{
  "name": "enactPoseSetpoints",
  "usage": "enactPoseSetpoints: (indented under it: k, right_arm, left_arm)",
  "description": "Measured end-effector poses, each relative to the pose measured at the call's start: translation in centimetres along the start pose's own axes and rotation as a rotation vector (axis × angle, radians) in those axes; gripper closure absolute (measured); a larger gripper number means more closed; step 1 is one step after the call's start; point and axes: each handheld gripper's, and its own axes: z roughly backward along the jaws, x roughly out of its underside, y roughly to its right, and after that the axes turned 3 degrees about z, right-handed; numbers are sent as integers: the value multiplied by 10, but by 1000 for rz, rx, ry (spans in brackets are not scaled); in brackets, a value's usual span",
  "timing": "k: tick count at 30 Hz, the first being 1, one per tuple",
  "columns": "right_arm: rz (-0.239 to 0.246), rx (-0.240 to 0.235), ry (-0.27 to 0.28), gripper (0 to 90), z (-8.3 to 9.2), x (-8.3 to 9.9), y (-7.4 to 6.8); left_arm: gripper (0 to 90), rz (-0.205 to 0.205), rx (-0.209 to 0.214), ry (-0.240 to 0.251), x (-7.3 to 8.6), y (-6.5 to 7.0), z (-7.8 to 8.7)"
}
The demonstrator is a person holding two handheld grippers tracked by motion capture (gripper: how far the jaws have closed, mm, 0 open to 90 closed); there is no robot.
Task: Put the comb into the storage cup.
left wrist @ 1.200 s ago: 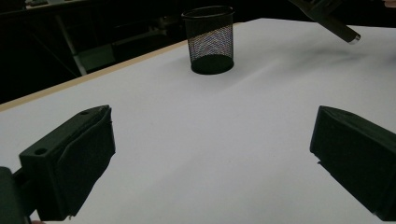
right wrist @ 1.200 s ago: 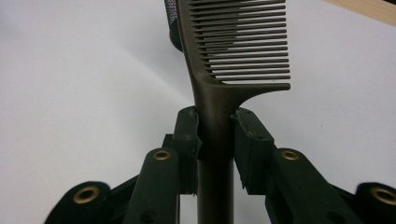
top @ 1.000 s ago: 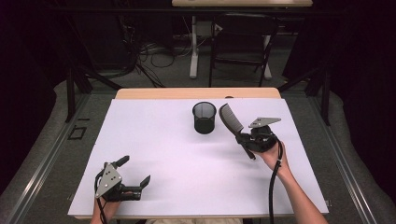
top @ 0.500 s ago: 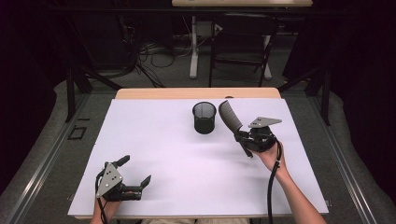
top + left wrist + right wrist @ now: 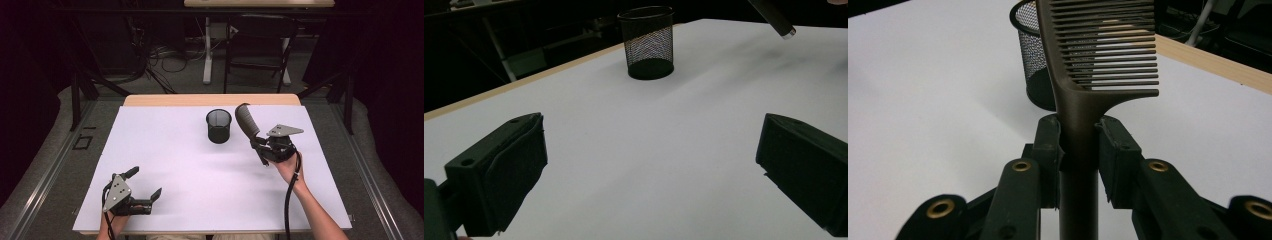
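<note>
**Comb held over counter beside mesh cup: no movement being recorded**

Comb [image 5: 1083, 75] is being held by its handle between the pads of the right hand-held gripper [image 5: 260, 145], the jaws being closed firmly on the shaft just below the toothed section. It is being carried above the counter [image 5: 175, 165], tilted with the toothed end uppermost and leaning toward the mesh cup [image 5: 219, 126], just beside it but not touching.

Against the earlier high views, no shift is being noted: the comb, both hands and the cup are being found in the same places. This is being judged as a pause before insertion; the comb is not yet being lowered into the cup, and a re-orientation over the opening is probably being called for next.

The left hand-held gripper [image 5: 142, 192] is being rested at the near left corner of the counter, its jaws standing wide apart with nothing between them.

Materials: the comb is being read as smooth, matt brown plastic, with a round tapering handle and fine, evenly spaced parallel teeth. The cup is a black wire-mesh cylinder, open-topped, with a solid rim and base. The counter is being covered by a flat, plain white sheet, with a pale wooden edge showing at the far side.
</note>
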Motion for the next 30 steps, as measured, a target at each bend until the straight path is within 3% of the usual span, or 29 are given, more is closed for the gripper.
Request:
enactPoseSetpoints:
  k: [30]
  right_arm:
    - [11, 36, 74, 722, -1, -10, -6]
  left_arm:
    - [1, 1, 7, -1, 0, 0, 0]
